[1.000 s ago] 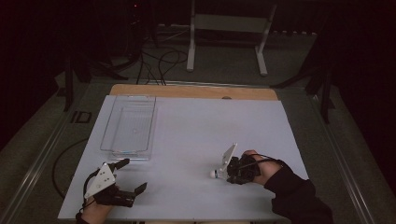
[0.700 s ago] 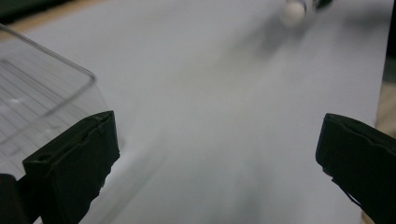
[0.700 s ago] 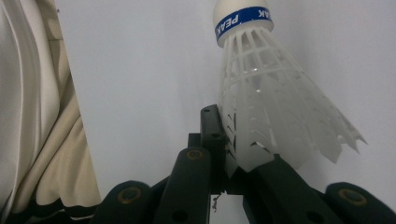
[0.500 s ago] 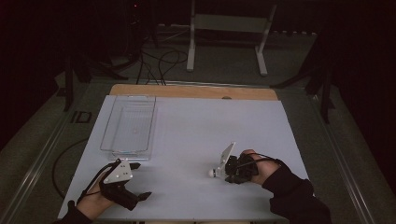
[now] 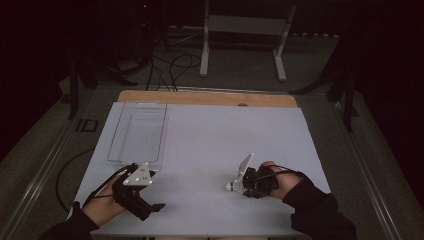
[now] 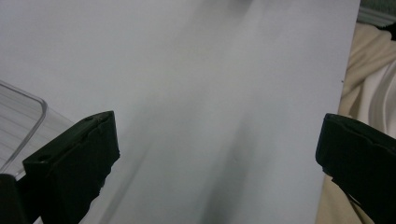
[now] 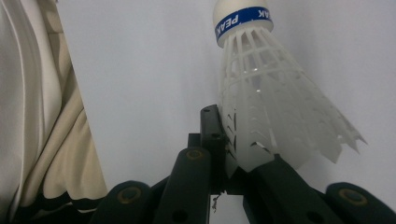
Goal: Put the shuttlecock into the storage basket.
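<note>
Shuttlecock (image 7: 261, 93) sits clamped by its skirt in the right gripper (image 5: 248, 182), cork pointing away along the jaws, while the left gripper (image 5: 142, 200) gapes empty beside the clear tray (image 5: 137, 132)

The shuttlecock (image 7: 261, 88) is white plastic, with a round white cork head and a blue band around it that carries white letters. Its skirt is an open lattice of thin ribs, and the wide rim is jagged and torn on one side. It is held by the skirt edge between the closed jaws of the right gripper (image 5: 239, 182), at the near right part of the white tabletop (image 5: 210, 140). The head (image 5: 228, 187) points to the left, low over the surface. If it touches the tabletop is not clear.

The clear plastic tray (image 5: 137, 132) lies flat at the far left of the tabletop, a long rectangle.
</note>
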`<state>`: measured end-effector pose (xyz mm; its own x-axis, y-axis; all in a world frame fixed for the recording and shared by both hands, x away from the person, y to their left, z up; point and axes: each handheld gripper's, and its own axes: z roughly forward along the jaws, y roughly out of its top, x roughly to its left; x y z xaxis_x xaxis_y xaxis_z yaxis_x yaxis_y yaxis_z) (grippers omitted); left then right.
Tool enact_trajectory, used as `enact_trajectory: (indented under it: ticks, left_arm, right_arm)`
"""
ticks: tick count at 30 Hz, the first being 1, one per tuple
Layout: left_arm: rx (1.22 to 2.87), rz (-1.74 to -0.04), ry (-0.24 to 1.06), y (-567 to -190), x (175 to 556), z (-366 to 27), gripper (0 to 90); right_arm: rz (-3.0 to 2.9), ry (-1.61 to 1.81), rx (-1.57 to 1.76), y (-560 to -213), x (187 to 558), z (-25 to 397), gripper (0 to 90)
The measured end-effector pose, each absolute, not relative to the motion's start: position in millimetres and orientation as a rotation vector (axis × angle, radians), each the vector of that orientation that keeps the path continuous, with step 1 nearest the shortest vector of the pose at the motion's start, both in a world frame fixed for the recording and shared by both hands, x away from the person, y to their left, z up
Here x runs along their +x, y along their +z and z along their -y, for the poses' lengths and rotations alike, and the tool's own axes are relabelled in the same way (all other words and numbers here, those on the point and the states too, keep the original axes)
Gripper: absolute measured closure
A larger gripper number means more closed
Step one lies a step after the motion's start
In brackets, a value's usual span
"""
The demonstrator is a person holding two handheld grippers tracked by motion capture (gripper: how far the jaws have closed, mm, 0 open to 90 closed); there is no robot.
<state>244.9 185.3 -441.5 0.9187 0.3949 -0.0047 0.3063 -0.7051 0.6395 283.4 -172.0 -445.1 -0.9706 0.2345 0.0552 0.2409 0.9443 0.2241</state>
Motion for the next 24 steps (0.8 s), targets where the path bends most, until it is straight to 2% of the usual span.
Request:
enact_trajectory:
  ticks: [10,24]
  left_arm:
    - [2.526,-0.421,0.148,-426.5,252.0,-165.6,0.2]
    - [2.53,-0.399,0.081,-419.7,262.6,-139.0,0.2]
  right_arm:
    - [3.056,-0.407,-0.409,-442.8,280.9,174.4,90.0]
    - [3.03,-0.479,-0.406,-442.2,276.9,173.4,90.0]
